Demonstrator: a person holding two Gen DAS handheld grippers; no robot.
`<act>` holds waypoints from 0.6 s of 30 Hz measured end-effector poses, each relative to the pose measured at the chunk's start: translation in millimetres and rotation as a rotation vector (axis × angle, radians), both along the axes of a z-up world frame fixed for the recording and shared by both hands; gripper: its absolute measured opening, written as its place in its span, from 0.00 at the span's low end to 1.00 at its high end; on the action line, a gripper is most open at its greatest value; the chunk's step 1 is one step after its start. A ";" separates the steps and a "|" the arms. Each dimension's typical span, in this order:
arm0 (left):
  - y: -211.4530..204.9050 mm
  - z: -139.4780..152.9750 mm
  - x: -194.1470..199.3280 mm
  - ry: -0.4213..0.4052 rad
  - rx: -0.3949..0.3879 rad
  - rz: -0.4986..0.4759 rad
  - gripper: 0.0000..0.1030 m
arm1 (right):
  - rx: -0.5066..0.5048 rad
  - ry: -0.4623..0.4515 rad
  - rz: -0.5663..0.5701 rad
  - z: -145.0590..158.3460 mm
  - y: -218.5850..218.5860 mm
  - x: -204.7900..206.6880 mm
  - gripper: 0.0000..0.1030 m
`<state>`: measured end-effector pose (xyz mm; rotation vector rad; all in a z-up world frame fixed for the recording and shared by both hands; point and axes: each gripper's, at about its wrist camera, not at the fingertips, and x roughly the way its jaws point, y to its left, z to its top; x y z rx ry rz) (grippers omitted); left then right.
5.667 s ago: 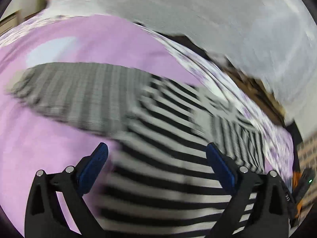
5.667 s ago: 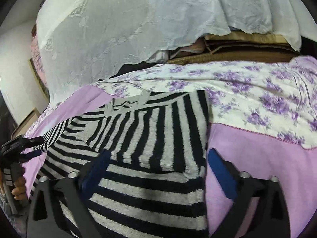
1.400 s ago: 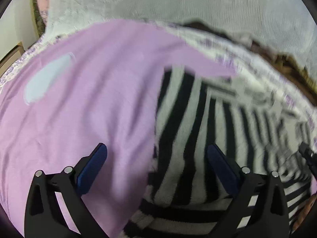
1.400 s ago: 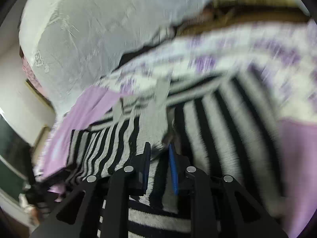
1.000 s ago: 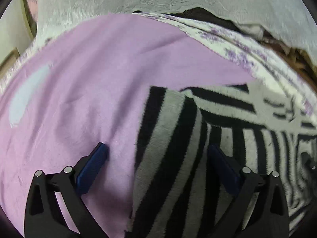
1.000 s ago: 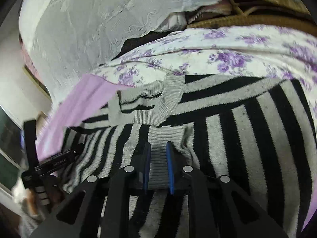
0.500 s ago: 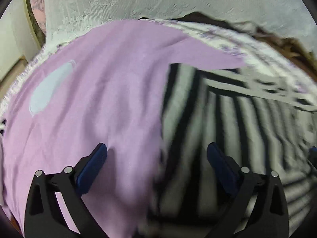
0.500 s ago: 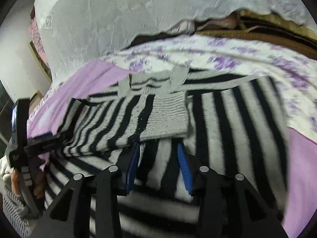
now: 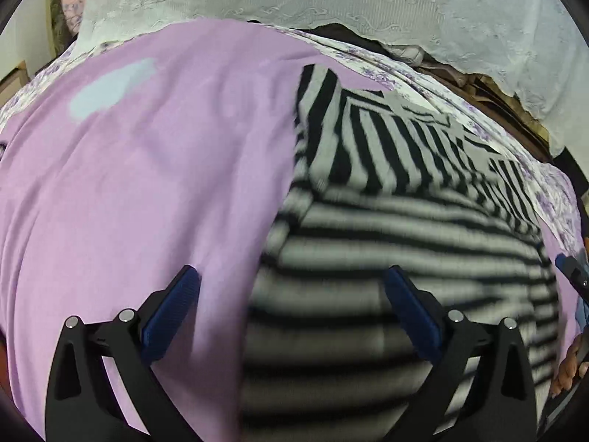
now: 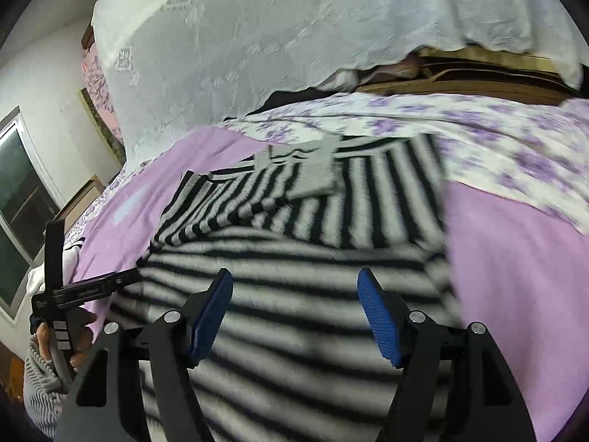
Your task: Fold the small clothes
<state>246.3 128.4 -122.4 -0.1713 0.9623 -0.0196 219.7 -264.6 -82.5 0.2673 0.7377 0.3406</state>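
A black-and-grey striped sweater (image 9: 397, 228) lies flat on the purple bedsheet (image 9: 154, 169), both sleeves folded in across its chest. It also shows in the right wrist view (image 10: 302, 243), with the grey cuff (image 10: 313, 178) lying near the collar. My left gripper (image 9: 291, 313) is open and empty above the sweater's lower left edge. My right gripper (image 10: 294, 313) is open and empty above the sweater's lower body. The left gripper's body (image 10: 84, 289), held in a hand, shows at the left of the right wrist view.
A white lace cloth (image 10: 294, 37) hangs over the far end of the bed. A white sheet with purple flowers (image 10: 497, 147) lies beyond the sweater. A window (image 10: 18, 199) and a wall are at the far left. A pale patch (image 9: 110, 86) marks the purple sheet.
My right gripper has let go of the sleeve cuff, opened wide and pulled back toward the hem. The sleeve now lies across the chest. My left gripper has also drawn back, still open.
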 end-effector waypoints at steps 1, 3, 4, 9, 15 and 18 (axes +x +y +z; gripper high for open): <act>4.0 -2.0 -8.6 0.006 -0.019 -0.001 0.96 | 0.008 0.007 -0.020 -4.6 -8.6 -12.8 0.69; 7.5 -7.3 -24.4 0.017 -0.044 -0.019 0.96 | 0.016 0.020 -0.057 -11.1 -23.6 -32.3 0.69; 6.6 -8.2 -33.4 0.014 -0.035 -0.030 0.96 | 0.026 0.027 -0.070 -13.2 -28.9 -40.2 0.69; -9.9 -9.9 -73.5 0.007 0.011 -0.136 0.96 | 0.096 0.016 -0.085 -19.3 -47.4 -80.6 0.69; 0.5 -7.5 -86.3 0.002 -0.109 -0.172 0.96 | 0.254 0.085 -0.104 -39.2 -68.2 -95.7 0.69; 4.2 -8.4 -83.1 0.010 -0.166 -0.180 0.96 | 0.326 0.140 -0.099 -49.6 -73.4 -82.3 0.69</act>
